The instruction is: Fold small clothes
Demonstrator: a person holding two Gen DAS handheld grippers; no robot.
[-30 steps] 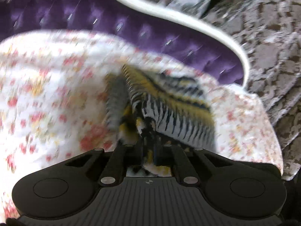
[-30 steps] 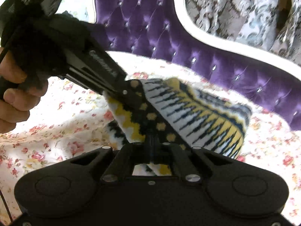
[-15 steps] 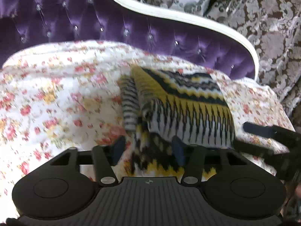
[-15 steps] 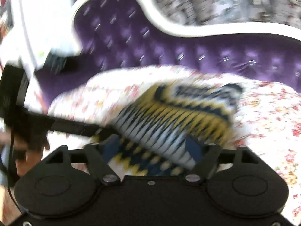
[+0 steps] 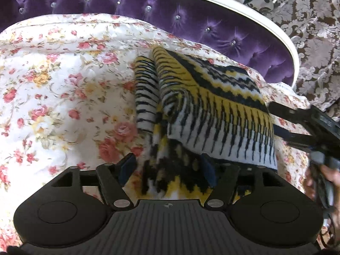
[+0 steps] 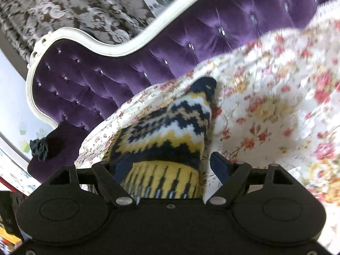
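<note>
A small knitted garment in yellow, black and white lies folded on the floral sheet. My left gripper is open, with its fingers on either side of the garment's near edge. My right gripper is open too, over the garment's other end. It also shows in the left wrist view at the right edge, beside the garment, with the person's hand behind it.
A purple tufted headboard with a white curved frame rises behind the sheet. Grey patterned curtains hang beyond it. A dark cloth flower sits at the sofa's left end.
Both grippers were shut on the garment a second ago and have opened. The garment now lies folded on the sheet, and the right gripper has swung round to its side.
</note>
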